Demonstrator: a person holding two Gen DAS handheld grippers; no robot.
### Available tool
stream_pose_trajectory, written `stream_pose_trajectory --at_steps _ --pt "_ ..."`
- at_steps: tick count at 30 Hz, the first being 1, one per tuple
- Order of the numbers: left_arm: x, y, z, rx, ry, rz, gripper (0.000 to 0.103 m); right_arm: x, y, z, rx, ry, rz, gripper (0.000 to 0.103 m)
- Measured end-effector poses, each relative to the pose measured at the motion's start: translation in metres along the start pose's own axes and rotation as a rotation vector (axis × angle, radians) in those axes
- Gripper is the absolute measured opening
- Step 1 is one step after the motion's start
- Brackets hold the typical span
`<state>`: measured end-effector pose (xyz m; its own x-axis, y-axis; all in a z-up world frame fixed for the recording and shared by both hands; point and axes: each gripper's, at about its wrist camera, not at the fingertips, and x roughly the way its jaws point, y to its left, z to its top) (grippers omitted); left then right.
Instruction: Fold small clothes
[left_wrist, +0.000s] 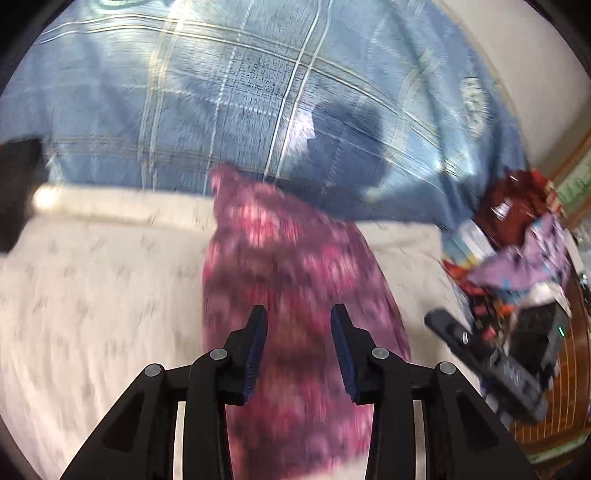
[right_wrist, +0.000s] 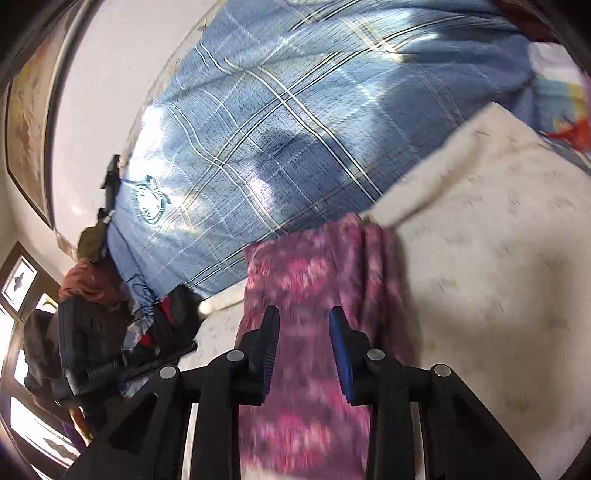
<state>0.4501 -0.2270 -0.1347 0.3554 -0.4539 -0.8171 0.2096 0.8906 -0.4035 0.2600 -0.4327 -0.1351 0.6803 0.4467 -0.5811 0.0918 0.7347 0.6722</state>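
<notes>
Left wrist view: the main risk, as I judge it, is a one-layer grab. The left gripper has its jaws spread apart with nothing between the pads, and the pink floral garment lies as a long narrow strip directly under and ahead of it, running from 6 o'clock up to about 12 o'clock, where its far end reaches the blue plaid blanket. If the jaws close too shallow, only the top layer would lift and the fold would slide apart; too deep, and the pale bed sheet could be pinched as well. The clothes pile sits at 3 o'clock, well apart. Everything is blurred, so edges are hard to place

Right wrist view: the right gripper is likewise spread wide and holding nothing, with the garment beneath it, stretching toward 12 o'clock. A mismatch between the two grabs could skew the fold
</notes>
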Motion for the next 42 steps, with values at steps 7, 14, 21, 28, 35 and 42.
stream_pose_trajectory --at_steps 7,14,21,28,35,42 --pt "0.113 0.007 0.047 -0.019 0.087 0.13 0.034 0.06 -0.028 0.025 -0.008 0.072 -0.039 0.027" --pt "0.119 -0.011 0.032 0.08 0.077 0.181 0.034 0.074 -0.046 0.027 0.033 0.135 -0.077 0.021" --pt "0.055 -0.028 -0.044 0.089 0.033 0.178 0.038 0.006 -0.024 -0.029 0.066 0.056 -0.002 0.036" --pt "0.005 -0.042 -0.105 0.108 0.044 0.231 0.04 -0.02 -0.028 -0.102 0.065 0.131 -0.04 0.035" --pt "-0.022 -0.045 -0.119 0.116 0.031 0.243 0.044 -0.038 -0.022 -0.102 0.042 0.182 -0.105 0.041" --pt "-0.007 -0.017 -0.102 0.059 0.115 0.194 0.05 -0.043 -0.026 -0.092 0.097 0.231 -0.046 0.044"
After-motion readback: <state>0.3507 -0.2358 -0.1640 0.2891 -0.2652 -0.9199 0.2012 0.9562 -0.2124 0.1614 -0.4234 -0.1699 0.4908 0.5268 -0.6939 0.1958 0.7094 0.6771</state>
